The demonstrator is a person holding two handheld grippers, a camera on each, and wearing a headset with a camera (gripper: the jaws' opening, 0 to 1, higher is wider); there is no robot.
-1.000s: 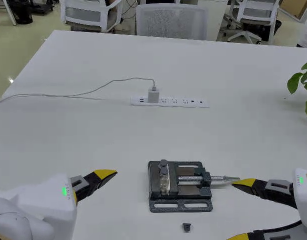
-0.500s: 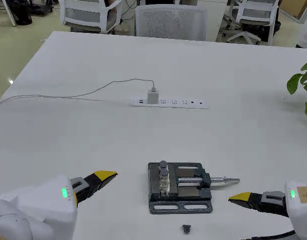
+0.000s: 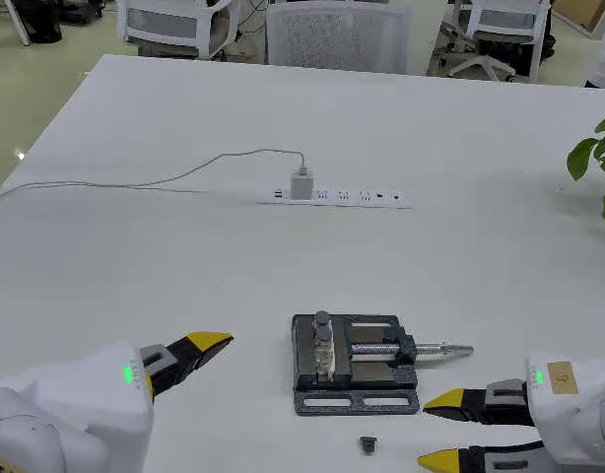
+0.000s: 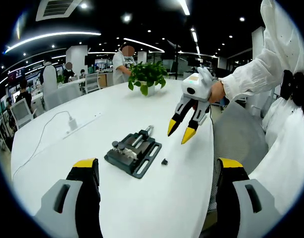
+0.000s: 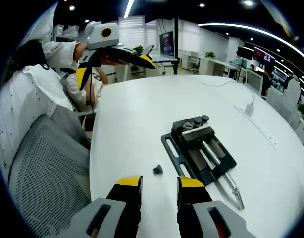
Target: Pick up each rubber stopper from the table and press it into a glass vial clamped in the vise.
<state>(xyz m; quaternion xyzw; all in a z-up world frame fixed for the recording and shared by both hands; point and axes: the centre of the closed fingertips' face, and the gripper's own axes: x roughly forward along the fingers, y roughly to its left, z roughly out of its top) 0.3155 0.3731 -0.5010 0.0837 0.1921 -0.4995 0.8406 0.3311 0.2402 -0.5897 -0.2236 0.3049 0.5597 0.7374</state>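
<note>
The dark vise (image 3: 371,379) sits near the table's front edge, screw handle pointing right. Two glass vials (image 3: 325,361) stand clamped in it, each with a grey stopper on top. One loose dark rubber stopper (image 3: 369,446) lies on the table just in front of the vise. My right gripper (image 3: 440,430) hovers open to the right of that stopper, nothing between its yellow tips. In the right gripper view the stopper (image 5: 157,169) lies just beyond the gap between the jaws, the vise (image 5: 199,148) further on. My left gripper (image 4: 158,163) is wide open, off to the vise's left (image 3: 209,342).
A white power strip (image 3: 334,198) with a plugged charger and a long cable lies mid-table. Plant leaves (image 3: 603,168) hang over the right edge. Office chairs (image 3: 337,37) stand behind the far edge. A grey mesh chair (image 5: 43,168) is close by the table's near side.
My right gripper has moved left and toward the near edge, closer to the loose stopper, and both its tips now show. The left gripper has barely moved.
</note>
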